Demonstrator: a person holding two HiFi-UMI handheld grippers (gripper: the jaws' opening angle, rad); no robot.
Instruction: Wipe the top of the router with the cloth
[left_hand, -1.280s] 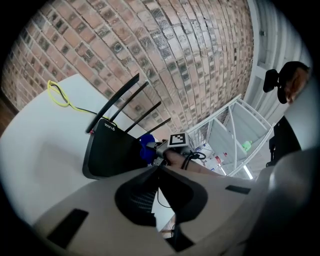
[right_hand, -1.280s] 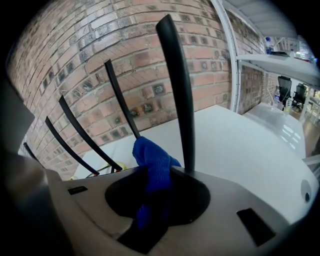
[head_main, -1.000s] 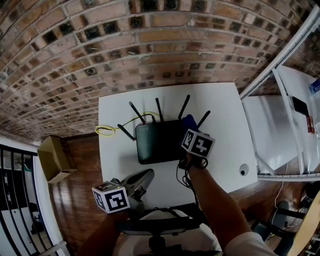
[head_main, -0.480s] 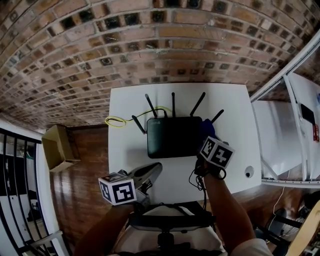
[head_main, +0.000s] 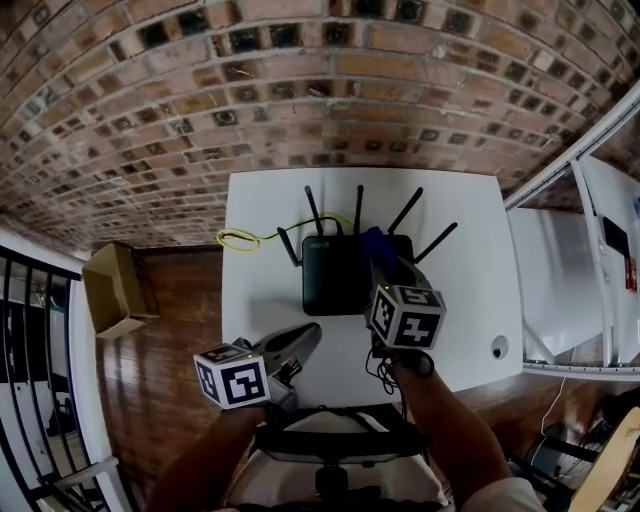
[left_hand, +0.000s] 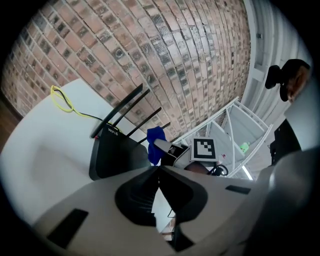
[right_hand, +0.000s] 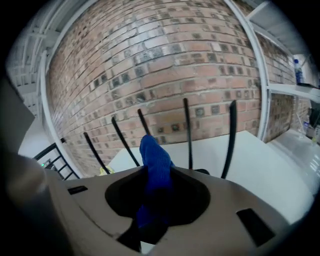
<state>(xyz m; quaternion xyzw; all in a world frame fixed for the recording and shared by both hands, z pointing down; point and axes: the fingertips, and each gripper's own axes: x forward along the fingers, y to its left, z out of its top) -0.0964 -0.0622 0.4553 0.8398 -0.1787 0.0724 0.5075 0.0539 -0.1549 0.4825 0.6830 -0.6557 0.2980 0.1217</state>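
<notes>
Our right gripper, pinching the blue cloth, moves in over the top of the router as we wipe; left gripper pressed together, empty

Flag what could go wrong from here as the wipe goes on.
1. Nothing steadies the flat black router: the left gripper is shut, empty and off it, so a stroke could slide it and tug the thin yellow cable.
2. The blue cloth pinched in the right gripper sits close to the upright black antennas; a forward push might knock them.
</notes>
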